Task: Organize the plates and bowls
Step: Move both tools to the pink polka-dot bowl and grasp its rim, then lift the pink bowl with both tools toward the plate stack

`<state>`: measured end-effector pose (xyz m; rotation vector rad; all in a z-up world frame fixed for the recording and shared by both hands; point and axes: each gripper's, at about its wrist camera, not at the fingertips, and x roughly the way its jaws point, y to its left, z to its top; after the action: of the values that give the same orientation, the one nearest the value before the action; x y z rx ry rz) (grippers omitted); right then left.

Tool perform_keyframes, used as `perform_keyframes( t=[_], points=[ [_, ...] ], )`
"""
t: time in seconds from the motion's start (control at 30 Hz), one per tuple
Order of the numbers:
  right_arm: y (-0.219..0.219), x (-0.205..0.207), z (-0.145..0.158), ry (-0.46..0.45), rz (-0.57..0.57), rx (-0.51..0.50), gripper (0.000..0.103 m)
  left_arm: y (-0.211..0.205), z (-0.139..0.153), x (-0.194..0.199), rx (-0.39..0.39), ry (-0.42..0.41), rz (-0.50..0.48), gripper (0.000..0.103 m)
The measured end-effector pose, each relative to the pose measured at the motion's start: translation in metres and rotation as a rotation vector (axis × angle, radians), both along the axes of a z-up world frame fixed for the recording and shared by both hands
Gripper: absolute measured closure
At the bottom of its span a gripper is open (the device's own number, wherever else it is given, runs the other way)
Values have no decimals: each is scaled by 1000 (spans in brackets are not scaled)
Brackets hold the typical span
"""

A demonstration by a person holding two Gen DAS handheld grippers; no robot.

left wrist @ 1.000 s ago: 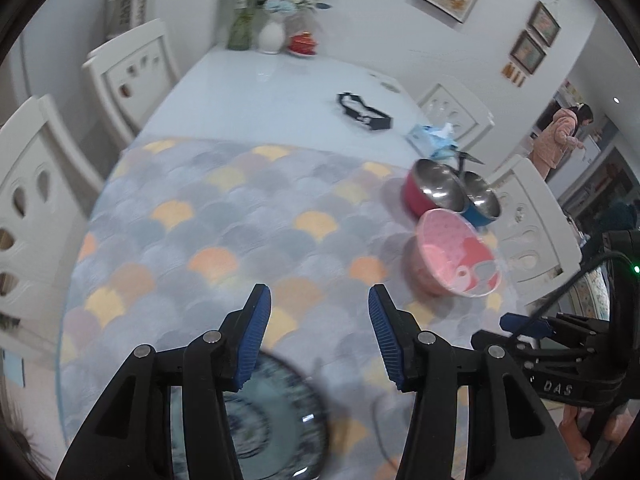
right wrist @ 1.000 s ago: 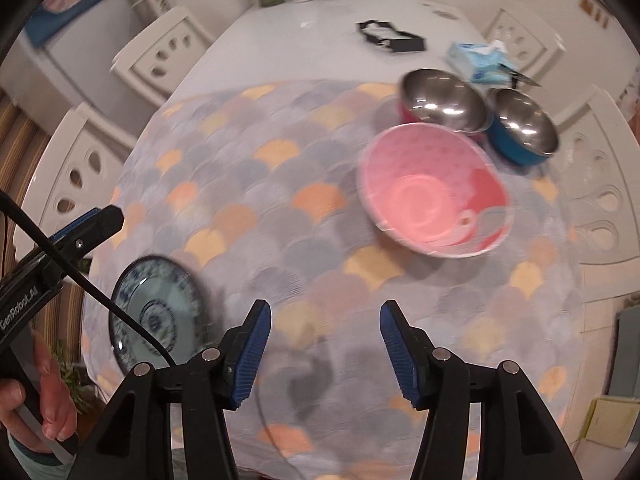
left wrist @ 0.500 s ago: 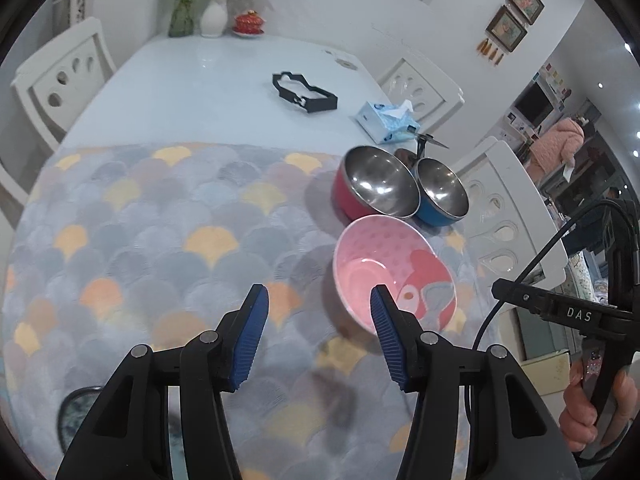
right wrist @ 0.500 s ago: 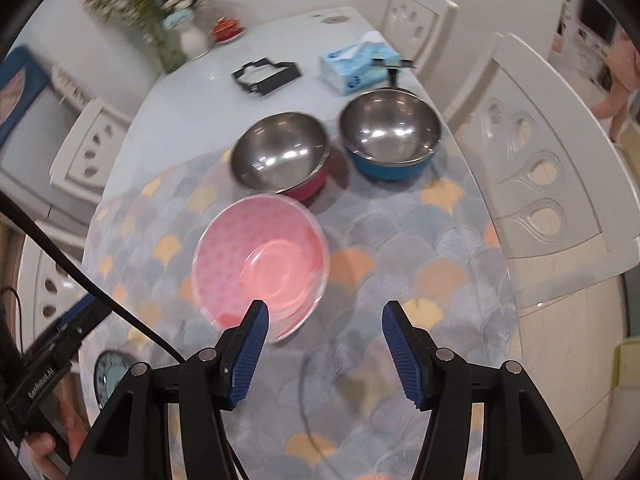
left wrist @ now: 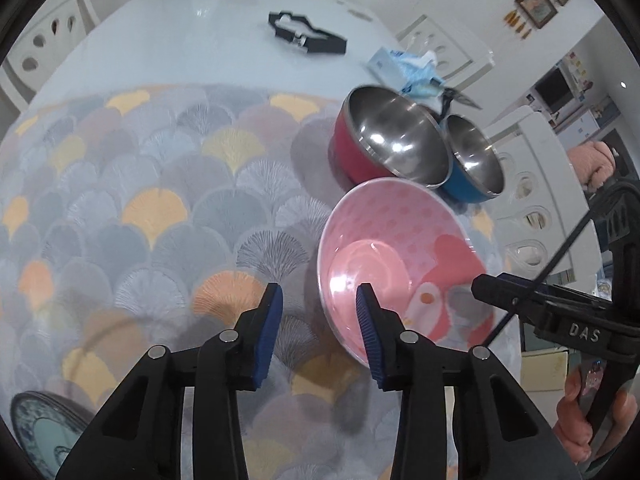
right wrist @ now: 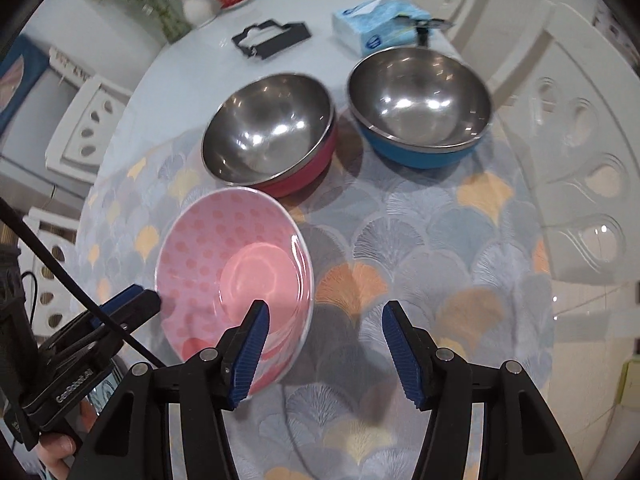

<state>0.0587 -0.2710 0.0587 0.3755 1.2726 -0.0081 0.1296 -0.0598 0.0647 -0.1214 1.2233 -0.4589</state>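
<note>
Across the left wrist view, the left gripper is spread wide and empty at lower centre, its right-hand finger over the near rim of the pink bowl at centre right. Bare patterned mat fills the frame's left half; a blue-patterned plate sits at the lower-left edge. At lower centre of the right wrist view, the right gripper gapes empty beside the bowl's right rim, below the red bowl and blue bowl.
</note>
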Motion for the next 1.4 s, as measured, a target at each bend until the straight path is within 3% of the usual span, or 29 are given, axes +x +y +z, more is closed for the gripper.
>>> perform_keyframes(
  t=[0.27,0.77,1.1,1.4],
  points=[
    [11,12,-23,16,87,-41,47,-8,-20,3,-1,47,23,78],
    [28,18,-37,10,152,-28,84,-27,-27,0,4,66,31,88],
    [38,6,-25,10,146,-30,85,-23,-9,-17,-10,38,20,88],
    [58,-16,13,-67,168,-59,85,2,27,-38,-40,-67,32,88]
  ],
)
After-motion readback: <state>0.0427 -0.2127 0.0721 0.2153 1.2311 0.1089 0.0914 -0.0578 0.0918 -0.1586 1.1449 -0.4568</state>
